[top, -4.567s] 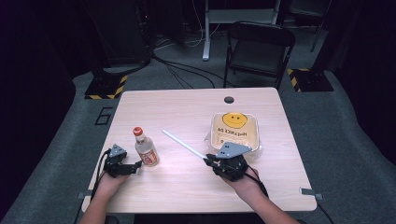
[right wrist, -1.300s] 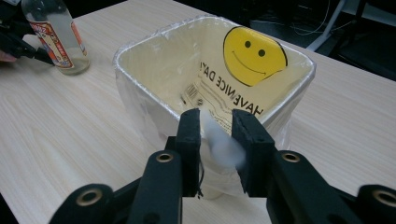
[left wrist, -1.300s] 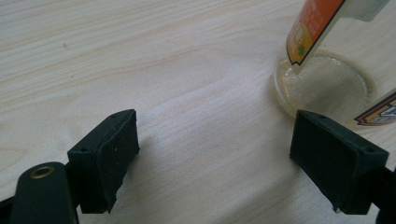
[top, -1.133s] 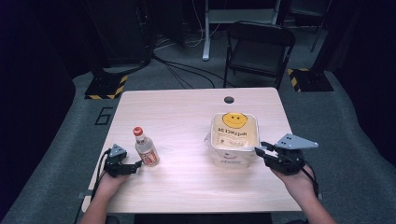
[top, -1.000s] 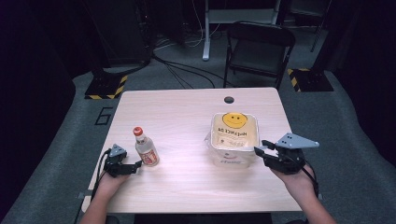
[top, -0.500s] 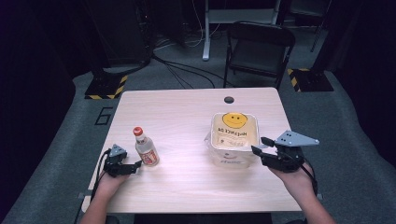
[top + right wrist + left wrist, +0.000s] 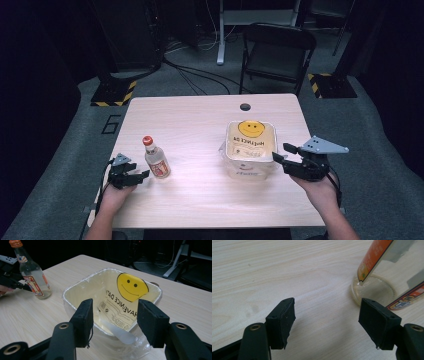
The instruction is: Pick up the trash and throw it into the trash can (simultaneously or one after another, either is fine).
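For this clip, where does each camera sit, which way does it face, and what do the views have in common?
High view: fixed above the person's side, looking forward and down on the table; both forearms enter from the bottom, left tool by the bottle, right tool by the bag-lined tub.
Left gripper view: rides the left tool, looking low across the tabletop at the bottle's base; its two black jaws stand apart.
Right gripper view: rides the right tool, facing the tub; jaws apart.
Shared: the bottle appears in all three.
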A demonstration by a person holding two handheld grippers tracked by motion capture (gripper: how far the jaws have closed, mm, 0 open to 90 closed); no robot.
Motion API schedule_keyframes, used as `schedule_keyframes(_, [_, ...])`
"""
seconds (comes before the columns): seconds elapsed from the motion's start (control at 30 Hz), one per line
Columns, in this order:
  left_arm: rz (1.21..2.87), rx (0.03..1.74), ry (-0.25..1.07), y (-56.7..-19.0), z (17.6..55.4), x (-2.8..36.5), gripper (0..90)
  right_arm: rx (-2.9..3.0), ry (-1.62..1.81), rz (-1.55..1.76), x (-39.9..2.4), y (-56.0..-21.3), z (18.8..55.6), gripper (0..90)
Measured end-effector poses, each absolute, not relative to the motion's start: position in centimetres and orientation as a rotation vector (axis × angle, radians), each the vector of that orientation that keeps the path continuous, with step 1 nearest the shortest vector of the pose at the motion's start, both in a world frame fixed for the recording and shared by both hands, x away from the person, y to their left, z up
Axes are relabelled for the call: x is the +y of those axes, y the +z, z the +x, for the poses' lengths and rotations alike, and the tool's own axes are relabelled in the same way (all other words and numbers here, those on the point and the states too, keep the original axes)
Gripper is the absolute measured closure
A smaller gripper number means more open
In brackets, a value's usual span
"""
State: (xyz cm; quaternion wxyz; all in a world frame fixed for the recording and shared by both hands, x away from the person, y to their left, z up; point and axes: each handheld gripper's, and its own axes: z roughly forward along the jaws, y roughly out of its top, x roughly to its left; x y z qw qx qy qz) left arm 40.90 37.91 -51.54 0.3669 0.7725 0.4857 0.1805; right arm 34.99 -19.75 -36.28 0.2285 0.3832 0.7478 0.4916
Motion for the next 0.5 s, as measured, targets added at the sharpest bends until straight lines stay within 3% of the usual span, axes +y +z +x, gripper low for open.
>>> schedule_keyframes(0.5, [2.007, 1.155, 0.444, -48.3, 39.8, 36.9, 31.9, 1.97, 1.359, 1.119, -22.5, -36.1, 34.7, 46.2])
